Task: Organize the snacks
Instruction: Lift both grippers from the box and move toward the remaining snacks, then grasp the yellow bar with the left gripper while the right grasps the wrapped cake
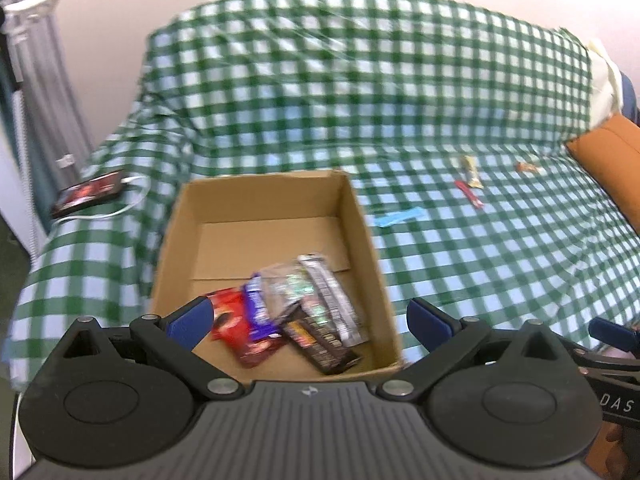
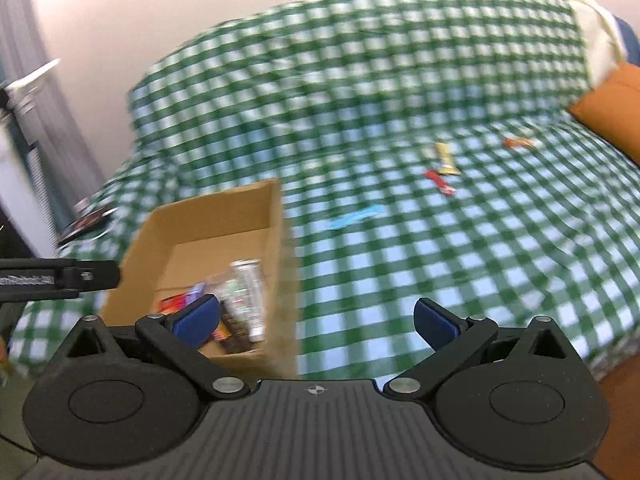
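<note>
An open cardboard box (image 1: 262, 196) stands on a sofa under a green checked cloth (image 1: 360, 80). Several snack packets (image 1: 296, 312) lie in its near corner: red, purple, clear, silver and dark brown. My left gripper (image 1: 310, 322) is open and empty, just above the box's near edge. My right gripper (image 2: 316, 320) is open and empty, over the cloth beside the box (image 2: 212, 216). Loose on the seat are a blue packet (image 1: 398, 217), a red stick (image 1: 469, 194), a gold bar (image 1: 471, 172) and an orange sweet (image 1: 528, 167).
A phone (image 1: 88, 194) with a white cable lies on the sofa's left arm. An orange cushion (image 1: 612, 156) sits at the right end. A white stand and a grey curtain (image 1: 32, 64) are at the far left. The left gripper's body (image 2: 56, 276) shows in the right wrist view.
</note>
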Demonstrator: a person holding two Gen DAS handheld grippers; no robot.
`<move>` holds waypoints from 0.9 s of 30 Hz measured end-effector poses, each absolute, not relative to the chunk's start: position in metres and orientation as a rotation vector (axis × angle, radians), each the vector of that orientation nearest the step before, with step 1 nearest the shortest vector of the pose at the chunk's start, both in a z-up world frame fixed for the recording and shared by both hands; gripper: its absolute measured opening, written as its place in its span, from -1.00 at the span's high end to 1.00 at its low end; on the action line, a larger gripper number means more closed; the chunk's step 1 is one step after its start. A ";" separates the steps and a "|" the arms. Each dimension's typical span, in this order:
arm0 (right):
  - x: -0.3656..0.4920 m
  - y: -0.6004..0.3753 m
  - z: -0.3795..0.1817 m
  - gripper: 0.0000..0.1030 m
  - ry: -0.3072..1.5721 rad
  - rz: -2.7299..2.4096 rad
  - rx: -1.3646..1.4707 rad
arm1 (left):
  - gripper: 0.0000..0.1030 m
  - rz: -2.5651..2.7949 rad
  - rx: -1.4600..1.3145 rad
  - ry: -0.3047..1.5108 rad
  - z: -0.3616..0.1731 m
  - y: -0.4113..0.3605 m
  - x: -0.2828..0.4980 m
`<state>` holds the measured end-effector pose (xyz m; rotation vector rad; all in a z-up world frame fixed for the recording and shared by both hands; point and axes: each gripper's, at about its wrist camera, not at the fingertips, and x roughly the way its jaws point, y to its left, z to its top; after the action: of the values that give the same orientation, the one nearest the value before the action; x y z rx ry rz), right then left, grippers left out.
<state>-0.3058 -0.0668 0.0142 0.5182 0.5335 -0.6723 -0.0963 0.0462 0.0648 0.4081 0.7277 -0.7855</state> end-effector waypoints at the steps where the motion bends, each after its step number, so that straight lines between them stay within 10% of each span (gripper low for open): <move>1: -0.312 -0.078 0.010 -0.99 0.533 -0.696 0.530 | -0.99 -0.795 0.419 0.732 0.063 0.032 -0.097; 15: -0.361 -0.294 -0.014 -1.00 0.417 -1.013 0.466 | -0.99 -0.905 0.476 0.851 0.026 -0.216 -0.056; 27: -0.254 -0.598 -0.110 -0.99 0.482 -1.114 0.396 | -0.99 -1.008 0.623 0.850 -0.124 -0.509 -0.011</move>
<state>-0.2544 -0.5978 -0.1100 0.3957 0.4822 -1.1141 -0.0108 -0.5093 -0.1236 0.6228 0.8498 -1.0083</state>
